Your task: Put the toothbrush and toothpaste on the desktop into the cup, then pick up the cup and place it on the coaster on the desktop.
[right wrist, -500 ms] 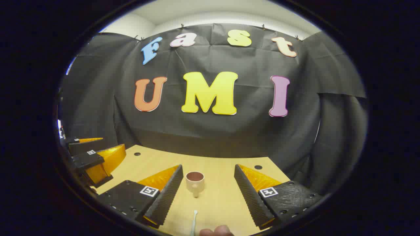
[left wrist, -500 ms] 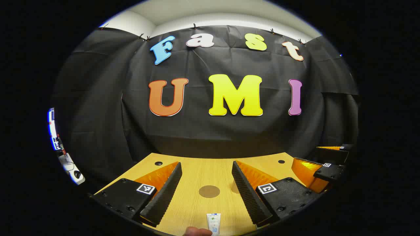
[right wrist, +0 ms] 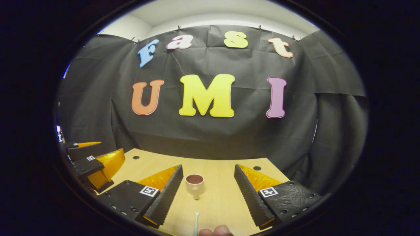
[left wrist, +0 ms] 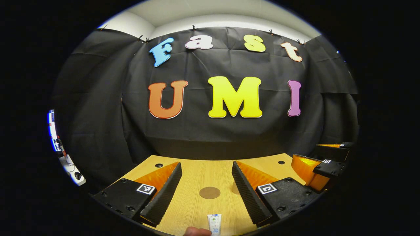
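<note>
One cup (right wrist: 195,184), one coaster (left wrist: 209,192), one toothpaste (left wrist: 214,224), apparently one toothbrush (right wrist: 196,224); both grippers' fingers wide, empty.

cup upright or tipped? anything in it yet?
Upright and empty: in the right gripper view the cup stands on the desk with its mouth up, nothing inside. The toothbrush lies on the desk nearer the camera.

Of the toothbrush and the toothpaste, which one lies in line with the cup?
The toothbrush: in the right gripper view it lies on the desk straight before the cup. The toothpaste lies before the round coaster instead.
</note>
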{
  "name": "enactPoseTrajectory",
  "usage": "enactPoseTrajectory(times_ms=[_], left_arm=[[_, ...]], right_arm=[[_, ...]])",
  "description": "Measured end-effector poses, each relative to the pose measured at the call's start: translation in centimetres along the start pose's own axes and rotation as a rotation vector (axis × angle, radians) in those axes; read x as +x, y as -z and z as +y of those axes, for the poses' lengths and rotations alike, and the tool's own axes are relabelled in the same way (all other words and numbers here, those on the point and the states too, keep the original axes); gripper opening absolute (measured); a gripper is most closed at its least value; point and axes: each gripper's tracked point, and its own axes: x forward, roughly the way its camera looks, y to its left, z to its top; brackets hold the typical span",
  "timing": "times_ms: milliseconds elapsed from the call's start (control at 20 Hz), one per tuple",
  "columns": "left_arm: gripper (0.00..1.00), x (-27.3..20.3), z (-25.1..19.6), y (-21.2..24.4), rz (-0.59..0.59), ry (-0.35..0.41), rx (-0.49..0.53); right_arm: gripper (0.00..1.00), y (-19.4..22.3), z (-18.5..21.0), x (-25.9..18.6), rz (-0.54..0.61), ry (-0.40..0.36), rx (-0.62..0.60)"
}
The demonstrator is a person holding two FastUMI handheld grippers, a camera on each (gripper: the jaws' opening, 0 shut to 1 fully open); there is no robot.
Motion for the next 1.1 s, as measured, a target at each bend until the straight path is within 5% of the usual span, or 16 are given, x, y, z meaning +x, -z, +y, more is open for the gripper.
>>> enactPoseTrajectory(times_ms=[600, 700, 1100], left_arm=[[0.98, -0.1, -0.7, 1.0, 0.021, 0.019, -0.005], [0.97, -0.1, -0.9, 1.4, 0.032, 0.018, -0.012], [0.98, -0.3, -0.3, 5.6, 0.153, 0.005, -0.027]], right_arm=[[0.92, 1.5, -0.6, 0.1, 0.045, 0.0, 0.003], [0.98, 1.9, -0.7, 0.1, 0.055, 0.001, -0.003], [0.96, 5.9, -0.1, 0.5, 0.158, -0.032, -0.028]])
